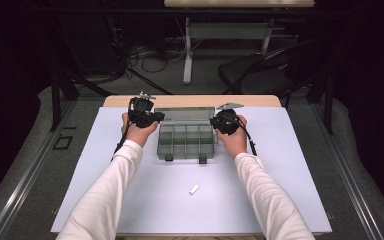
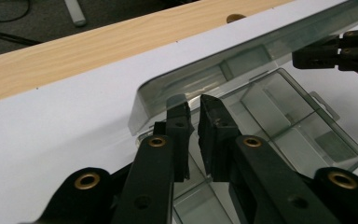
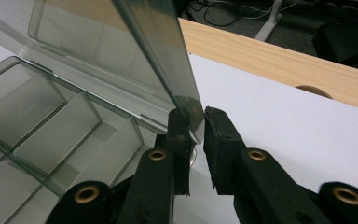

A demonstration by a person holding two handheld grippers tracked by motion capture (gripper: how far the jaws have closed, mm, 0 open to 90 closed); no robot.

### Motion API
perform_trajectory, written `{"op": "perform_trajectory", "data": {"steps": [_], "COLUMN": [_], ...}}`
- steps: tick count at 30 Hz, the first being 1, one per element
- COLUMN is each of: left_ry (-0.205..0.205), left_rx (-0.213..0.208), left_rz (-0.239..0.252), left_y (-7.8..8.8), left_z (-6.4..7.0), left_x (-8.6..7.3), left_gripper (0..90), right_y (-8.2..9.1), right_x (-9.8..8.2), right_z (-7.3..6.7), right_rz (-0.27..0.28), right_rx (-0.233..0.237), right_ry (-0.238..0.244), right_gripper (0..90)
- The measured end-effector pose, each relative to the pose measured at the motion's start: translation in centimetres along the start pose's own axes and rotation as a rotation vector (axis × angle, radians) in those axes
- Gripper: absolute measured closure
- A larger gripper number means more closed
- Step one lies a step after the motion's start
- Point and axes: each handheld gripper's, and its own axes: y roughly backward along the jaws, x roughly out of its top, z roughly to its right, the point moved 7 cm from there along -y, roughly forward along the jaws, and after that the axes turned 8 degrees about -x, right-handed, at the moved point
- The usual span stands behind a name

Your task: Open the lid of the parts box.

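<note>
A clear smoky plastic compartment box (image 1: 186, 142) lies on the white mat, its hinged lid (image 1: 187, 114) raised at the back. My left gripper (image 1: 156, 117) is at the lid's left end and my right gripper (image 1: 214, 121) at its right end. In the left gripper view the jaws (image 2: 193, 106) stand a narrow gap apart at the lid's corner (image 2: 142, 105), one tip seen through the plastic. In the right gripper view the lid's edge (image 3: 186, 88) runs down between the jaws (image 3: 193, 114), against one pad, with a thin gap to the other. The box compartments (image 3: 51, 121) look empty.
A small white piece (image 1: 194, 189) lies on the mat (image 1: 130, 200) in front of the box. The wooden table edge (image 1: 190, 101) runs just behind the lid. Beyond it stand a chair (image 1: 260, 75), a table leg and cables on the floor.
</note>
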Motion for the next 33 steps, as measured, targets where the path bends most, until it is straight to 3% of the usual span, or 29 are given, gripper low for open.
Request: {"op": "perform_trajectory", "data": {"steps": [7,18,27,33], "left_ry": [0.011,0.016,0.029,0.046], "left_rx": [-0.030,-0.033,-0.054,-0.071], "left_rz": [0.000,0.003,-0.002,-0.055], "left_y": [-0.1,-0.5,-0.9,-1.8], "left_z": [0.2,0.0,0.2,0.0], "left_x": [-0.9,-2.4,-3.3,-4.5], "left_gripper": [73.3,57.6,53.2,48.1], "right_y": [0.0,0.1,0.1,0.1], "right_x": [0.0,0.0,0.0,0.0], "right_z": [0.1,0.1,0.1,0.1], "right_rz": [0.004,0.002,0.002,0.004], "right_rx": [0.001,0.005,0.005,0.006], "right_ry": [0.001,0.001,0.000,-0.001], "right_gripper": [81.1,81.2,81.2,81.2]}}
